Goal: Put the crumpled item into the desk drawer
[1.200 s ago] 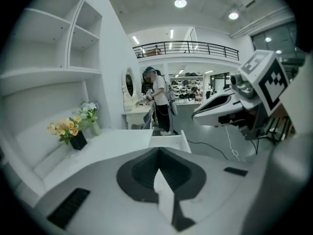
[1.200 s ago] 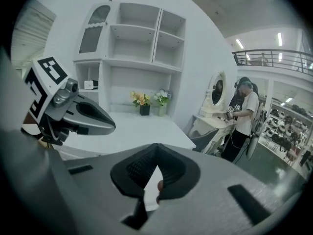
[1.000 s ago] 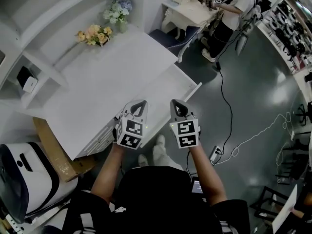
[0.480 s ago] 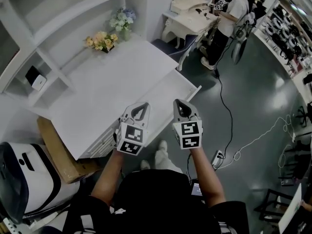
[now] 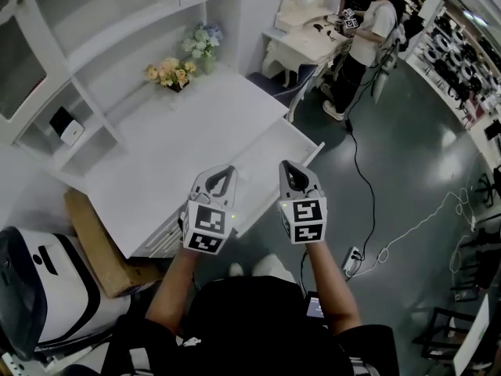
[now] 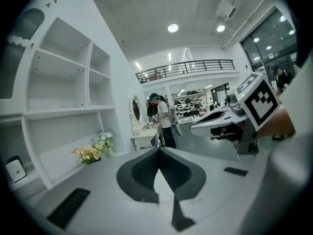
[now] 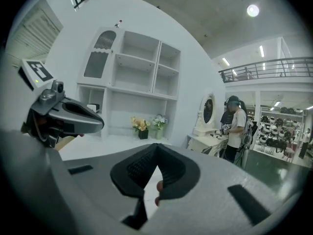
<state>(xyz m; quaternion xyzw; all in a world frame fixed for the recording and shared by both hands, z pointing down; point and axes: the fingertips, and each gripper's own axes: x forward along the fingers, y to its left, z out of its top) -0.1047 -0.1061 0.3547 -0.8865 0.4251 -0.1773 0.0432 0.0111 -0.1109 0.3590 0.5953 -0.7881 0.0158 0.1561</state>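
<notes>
- Left gripper (image 5: 228,168): grey two-jaw hand tool with a black-and-white marker cube, held level with its partner. Jaws clenched tip to tip, nothing between the ribbed black pads (image 6: 144,168).
- Right gripper (image 5: 287,164): same build, just beside the left gripper and parallel to it. Jaws likewise pressed together at the tips, grasping nothing. Through the slot under the pads (image 7: 168,173) a small reddish patch shows, too small to identify.
- Open white desk drawer (image 5: 266,155): pulled out, below and just ahead of both grippers, showing between their tips in the head view. The visible interior is plain white.
- Crumpled item: cannot be made out in any view, neither in the jaws nor on the part of the drawer that shows.
- White rectangular desk top (image 5: 164,163): ahead and to the left of the left gripper.
- Yellow-and-pink flower bouquet (image 5: 170,73): at the far edge of the desk, well ahead of the left gripper.
- Pale blue-and-white flower bunch (image 5: 203,41): just beyond the bouquet.
- White open shelving unit (image 5: 117,22): behind the desk, far ahead and left of both grippers.
- Person in a white T-shirt (image 5: 369,26): standing at a white vanity table (image 5: 301,41), well beyond the right gripper.
</notes>
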